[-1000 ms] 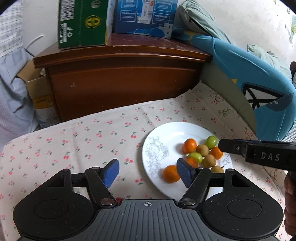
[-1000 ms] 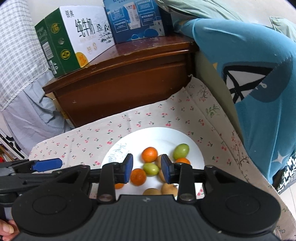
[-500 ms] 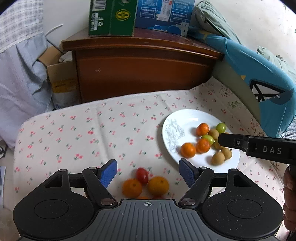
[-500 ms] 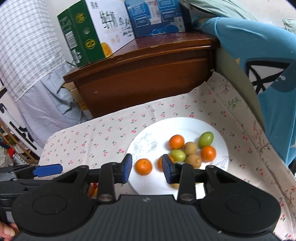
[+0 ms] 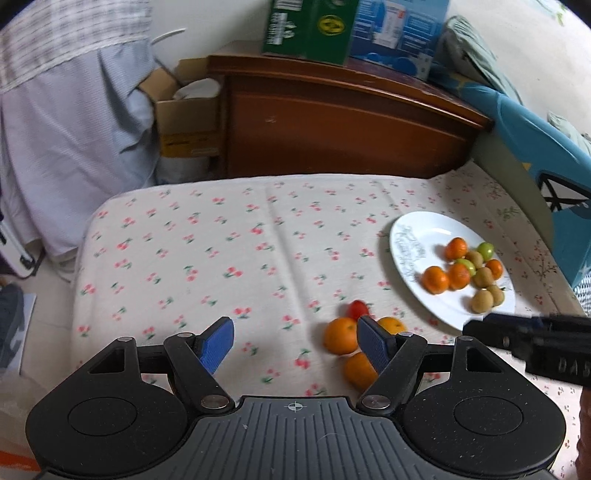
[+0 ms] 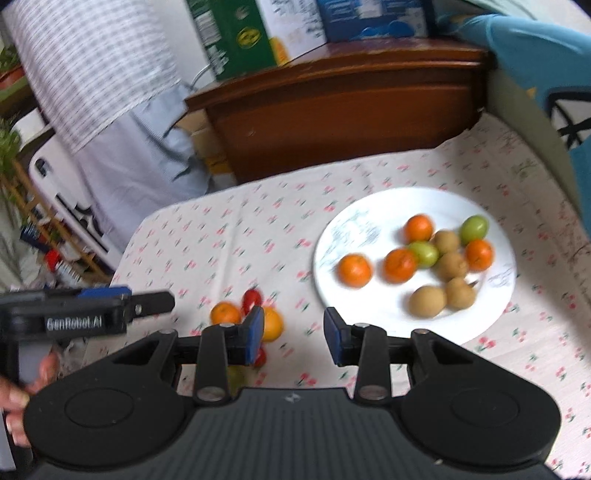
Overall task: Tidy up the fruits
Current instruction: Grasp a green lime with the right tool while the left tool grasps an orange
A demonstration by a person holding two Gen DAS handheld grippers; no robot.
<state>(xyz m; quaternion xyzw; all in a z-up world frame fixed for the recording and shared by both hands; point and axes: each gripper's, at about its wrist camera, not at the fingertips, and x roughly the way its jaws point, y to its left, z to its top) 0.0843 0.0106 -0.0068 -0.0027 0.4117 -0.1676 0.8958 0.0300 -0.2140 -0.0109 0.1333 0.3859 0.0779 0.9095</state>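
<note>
A white plate [image 5: 413,280] [image 6: 484,321] on the cherry-print cloth holds several small oranges, green fruits and brown fruits. Loose fruit lies on the cloth left of the plate: oranges [image 5: 340,335] [image 6: 225,314] and a red tomato [image 5: 357,308] [image 6: 252,298]. My left gripper [image 5: 295,341] is open and empty, its right finger over the loose oranges. My right gripper [image 6: 294,334] is open and empty, above the cloth between the loose fruit and the plate. Each gripper also shows in the other's view: the right one [image 5: 532,345], the left one [image 6: 85,314].
A brown wooden cabinet [image 5: 343,129] stands behind the table with a green carton [image 5: 310,29] and a blue box [image 5: 399,26] on top. A blue cushion [image 5: 535,147] is at the right. A cardboard box [image 5: 184,125] and hanging cloth are at the left.
Both grippers have pulled back and to the left from the plate. The loose oranges and tomato on the cloth have come into view. Both grippers stay open.
</note>
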